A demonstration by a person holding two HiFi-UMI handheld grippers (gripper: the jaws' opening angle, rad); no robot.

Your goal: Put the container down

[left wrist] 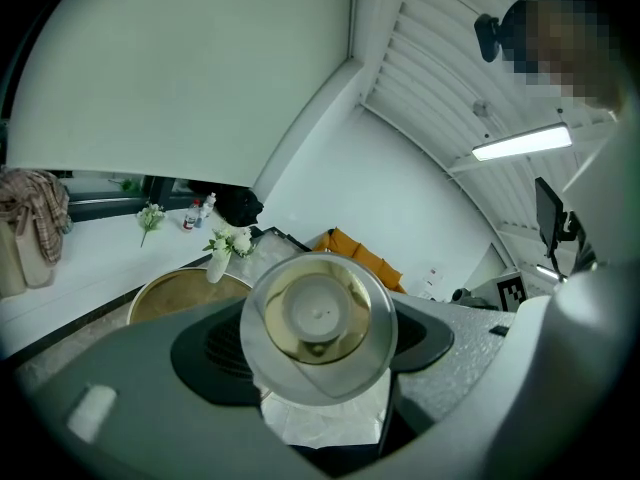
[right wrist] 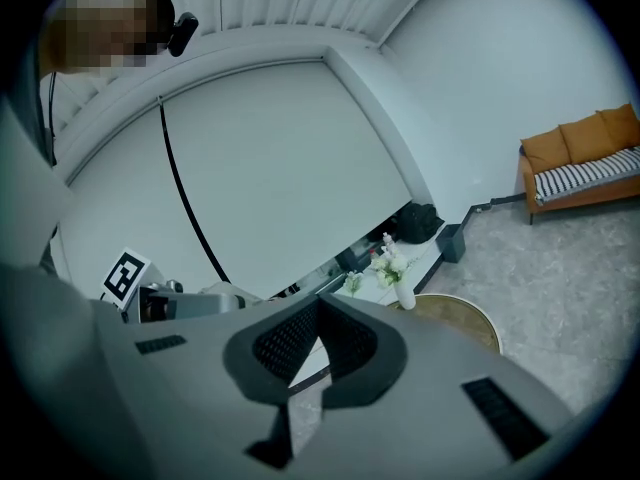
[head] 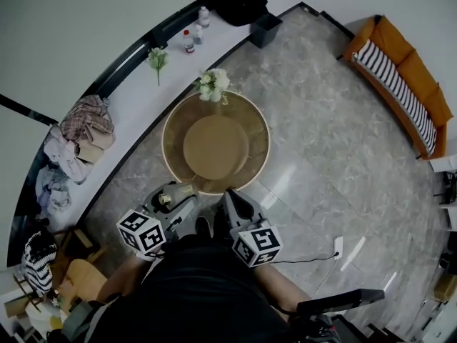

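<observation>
The left gripper (left wrist: 316,363), jaws spread wide, clamped a clear lidded container (left wrist: 318,313) just short of the round table (head: 214,148); the right gripper (right wrist: 318,343), also short of it, was closed and empty. The container looked rigid, slick and probably breakable, best gripped across its body

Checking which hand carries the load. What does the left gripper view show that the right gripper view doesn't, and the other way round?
Only the left gripper view: the container, a clear jar seen end-on, clamped in the left gripper, plus a clothes pile on the ledge.
Only the right gripper view: the right gripper, jaws shut with nothing between them.
Both: the round table, the white vase of flowers on it, and the orange sofa.
</observation>
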